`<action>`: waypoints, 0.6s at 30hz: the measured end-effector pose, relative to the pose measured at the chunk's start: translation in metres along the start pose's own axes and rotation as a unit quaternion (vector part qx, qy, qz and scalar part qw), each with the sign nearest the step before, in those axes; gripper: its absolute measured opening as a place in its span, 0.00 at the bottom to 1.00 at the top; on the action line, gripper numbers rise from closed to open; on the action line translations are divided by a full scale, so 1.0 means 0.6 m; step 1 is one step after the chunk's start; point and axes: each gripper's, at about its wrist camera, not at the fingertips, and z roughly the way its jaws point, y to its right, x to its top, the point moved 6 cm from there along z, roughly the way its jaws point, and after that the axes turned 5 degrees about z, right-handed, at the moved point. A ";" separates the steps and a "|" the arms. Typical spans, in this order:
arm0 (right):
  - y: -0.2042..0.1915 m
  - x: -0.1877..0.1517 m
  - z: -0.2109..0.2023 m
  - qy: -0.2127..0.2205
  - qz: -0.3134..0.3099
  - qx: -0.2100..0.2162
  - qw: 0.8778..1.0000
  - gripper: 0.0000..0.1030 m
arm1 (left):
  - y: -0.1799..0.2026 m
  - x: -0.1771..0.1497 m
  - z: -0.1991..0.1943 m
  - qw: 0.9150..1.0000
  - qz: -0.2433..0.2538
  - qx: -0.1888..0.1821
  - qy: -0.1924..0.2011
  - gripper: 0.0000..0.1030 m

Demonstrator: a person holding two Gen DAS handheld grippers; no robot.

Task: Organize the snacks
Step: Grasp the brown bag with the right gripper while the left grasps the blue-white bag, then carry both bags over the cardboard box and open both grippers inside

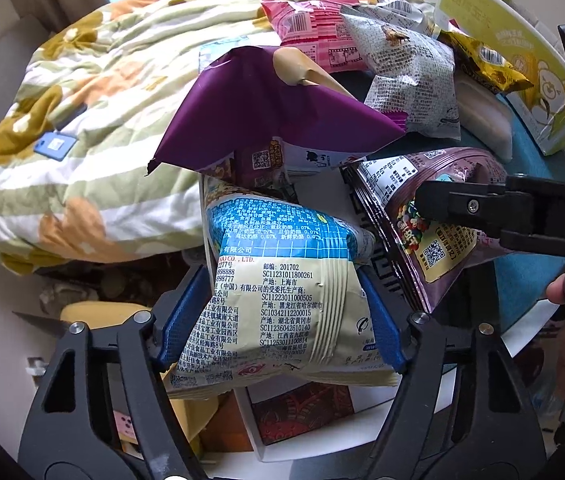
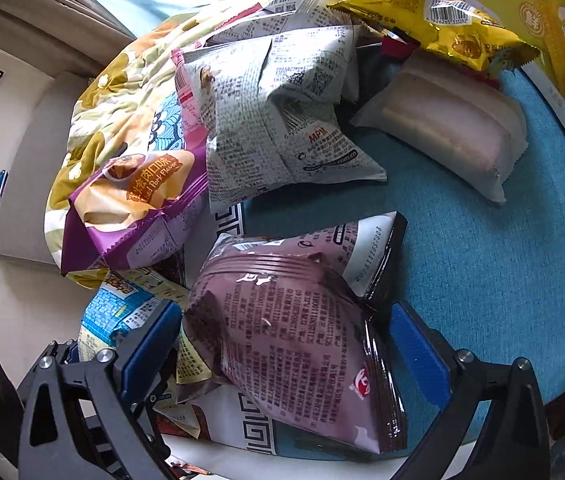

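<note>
The left hand-held gripper is clenched on a blue and cream snack bag: both blue pads press into its crumpled sides, and the bag sits at the near edge of the counter, which wears a teal cloth with a white key-pattern border. No earlier picture shows how the jaws came there.

The right hand-held gripper straddles a dark purple snack bag lying on the same near edge, just beside the blue and cream one. Its left pad touches the bag's side; the right pad stands clear of it, so the jaws are released around the bag, not gripping it.

Farther in, a purple pork-flavour bag leans over the counter's left edge toward a bed with a floral quilt. Behind it lie grey newsprint-pattern bags, a pink bag, a yellow bag and a pale wrapped roll. A green carton stands along the far right edge.
</note>
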 end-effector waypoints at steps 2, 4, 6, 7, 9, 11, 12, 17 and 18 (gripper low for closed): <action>-0.001 0.000 0.004 -0.002 -0.005 -0.002 1.000 1.00 | 0.003 0.001 -0.004 1.000 0.001 0.001 0.002 0.66; -0.001 0.001 0.006 -0.002 -0.009 -0.005 1.000 1.00 | 0.011 0.001 -0.011 1.000 0.007 0.003 0.002 0.63; -0.002 0.000 0.009 -0.004 -0.013 -0.005 1.000 1.00 | 0.021 -0.001 -0.016 1.000 0.013 0.005 0.004 0.61; -0.001 0.000 0.010 -0.006 -0.015 -0.006 1.000 1.00 | 0.024 -0.003 -0.018 1.000 0.014 0.007 0.003 0.61; -0.002 -0.001 0.012 -0.008 -0.020 -0.007 1.000 1.00 | 0.028 -0.006 -0.020 1.000 0.015 0.007 0.002 0.60; -0.004 0.000 0.013 -0.010 -0.026 -0.007 1.000 0.93 | 0.028 -0.008 -0.021 1.000 0.014 0.009 0.000 0.60; -0.006 0.000 0.014 -0.013 -0.028 -0.004 1.000 0.88 | 0.027 -0.009 -0.022 1.000 0.013 0.010 0.000 0.60; -0.003 0.000 0.013 -0.016 -0.038 -0.003 0.999 0.76 | 0.026 -0.007 -0.030 1.000 0.007 0.012 0.005 0.60; 0.000 -0.002 0.009 -0.015 -0.040 -0.001 0.999 0.73 | 0.027 -0.006 -0.032 1.000 0.006 0.012 0.006 0.60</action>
